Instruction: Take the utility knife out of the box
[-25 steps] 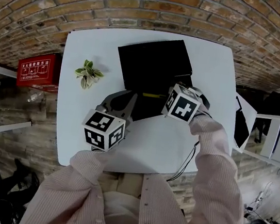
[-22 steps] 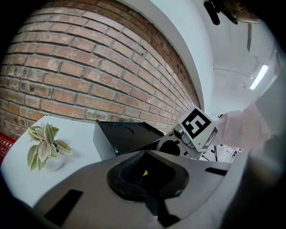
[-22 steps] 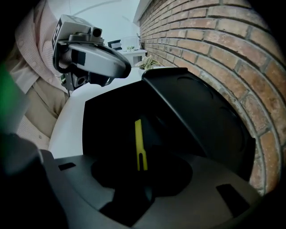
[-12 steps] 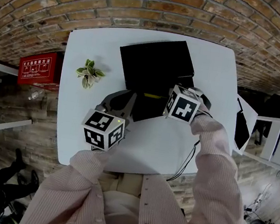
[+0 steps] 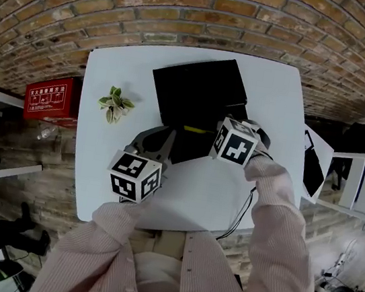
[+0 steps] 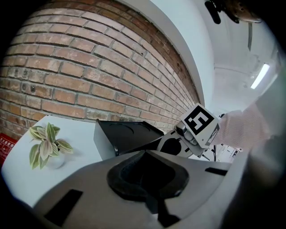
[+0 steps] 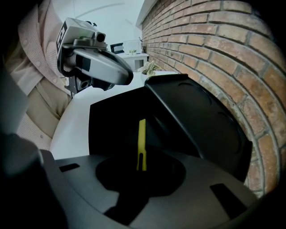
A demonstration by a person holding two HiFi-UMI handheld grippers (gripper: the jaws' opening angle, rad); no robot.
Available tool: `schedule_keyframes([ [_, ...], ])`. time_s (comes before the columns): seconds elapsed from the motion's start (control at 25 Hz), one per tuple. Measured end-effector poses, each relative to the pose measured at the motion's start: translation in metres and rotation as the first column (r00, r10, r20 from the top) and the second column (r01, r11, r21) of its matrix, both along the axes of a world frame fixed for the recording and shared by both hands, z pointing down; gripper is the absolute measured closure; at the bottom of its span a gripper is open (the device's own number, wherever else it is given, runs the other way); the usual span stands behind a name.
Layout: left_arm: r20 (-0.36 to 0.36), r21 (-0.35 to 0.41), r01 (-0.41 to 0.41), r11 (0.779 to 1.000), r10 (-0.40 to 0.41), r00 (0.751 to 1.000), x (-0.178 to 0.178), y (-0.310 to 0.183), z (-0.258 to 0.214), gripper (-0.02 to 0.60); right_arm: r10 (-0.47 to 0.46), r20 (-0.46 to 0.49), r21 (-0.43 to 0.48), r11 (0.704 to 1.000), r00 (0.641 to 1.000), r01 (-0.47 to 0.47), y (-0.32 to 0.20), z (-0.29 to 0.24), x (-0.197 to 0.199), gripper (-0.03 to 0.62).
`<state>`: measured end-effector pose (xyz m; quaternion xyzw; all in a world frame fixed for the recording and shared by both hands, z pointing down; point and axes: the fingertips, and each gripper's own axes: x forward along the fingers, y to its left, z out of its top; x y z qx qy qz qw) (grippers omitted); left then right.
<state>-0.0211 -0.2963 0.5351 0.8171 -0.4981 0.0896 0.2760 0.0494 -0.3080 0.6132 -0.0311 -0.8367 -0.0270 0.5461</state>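
A black box (image 5: 192, 147) stands open on the white table (image 5: 126, 65), its lid (image 5: 197, 90) tilted back toward the brick wall. Inside lies the yellow utility knife (image 5: 196, 130), seen edge-on (image 7: 141, 143) in the right gripper view. My right gripper (image 7: 141, 167) reaches steeply down into the box. Its jaws have just been closing with the knife between them, but the dark interior hides whether the pads press on it. My left gripper (image 5: 158, 140) rests at the box's near-left side with its black pads together (image 6: 149, 179) and nothing seen between them.
A small potted plant (image 5: 114, 102) sits on the table left of the box. A red case (image 5: 51, 95) lies on the floor at the left. White furniture (image 5: 361, 179) stands at the right. A brick wall (image 5: 209, 10) runs behind the table's far edge.
Both grippers stay where they were at the box. Only the head view has shifted slightly.
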Motion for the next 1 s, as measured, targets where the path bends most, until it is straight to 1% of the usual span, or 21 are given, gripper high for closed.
schedule_keyframes([
  [0.24, 0.004, 0.011, -0.002, 1.0, 0.002, 1.0, -0.001, 0.007, -0.007, 0.589, 0.014, 0.049, 0.027, 1.0, 0.999, -0.016, 0.006, -0.018, -0.003, 0.526],
  [0.44, 0.002, 0.024, 0.005, 1.0, -0.005, 1.0, -0.005, 0.016, -0.012, 0.589, 0.064, 0.135, 0.042, 0.997, 0.989, -0.07, 0.01, -0.035, -0.007, 0.526],
  [0.68, 0.015, 0.041, 0.009, 0.999, -0.009, 1.0, -0.008, 0.029, -0.016, 0.589, 0.112, 0.254, 0.053, 0.99, 0.961, -0.13, 0.02, -0.055, -0.011, 0.526],
  [0.76, 0.014, 0.053, 0.014, 0.999, -0.015, 1.0, -0.01, 0.031, -0.019, 0.589, 0.143, 0.299, 0.041, 0.986, 0.943, -0.162, 0.022, -0.062, -0.013, 0.526],
  [0.84, 0.015, 0.071, 0.016, 0.997, -0.017, 1.0, -0.01, 0.032, -0.025, 0.589, 0.181, 0.356, 0.009, 0.98, 0.917, -0.197, 0.023, -0.071, -0.016, 0.526],
  [0.92, 0.013, 0.097, 0.017, 0.995, -0.018, 1.0, -0.009, 0.033, -0.031, 0.589, 0.232, 0.424, -0.022, 0.969, 0.876, -0.246, 0.023, -0.083, -0.017, 0.526],
  [1.0, 0.01, 0.125, 0.02, 0.992, -0.021, 1.0, -0.01, 0.033, -0.039, 0.589, 0.285, 0.493, -0.047, 0.952, 0.822, -0.302, 0.02, -0.096, -0.017, 0.526],
])
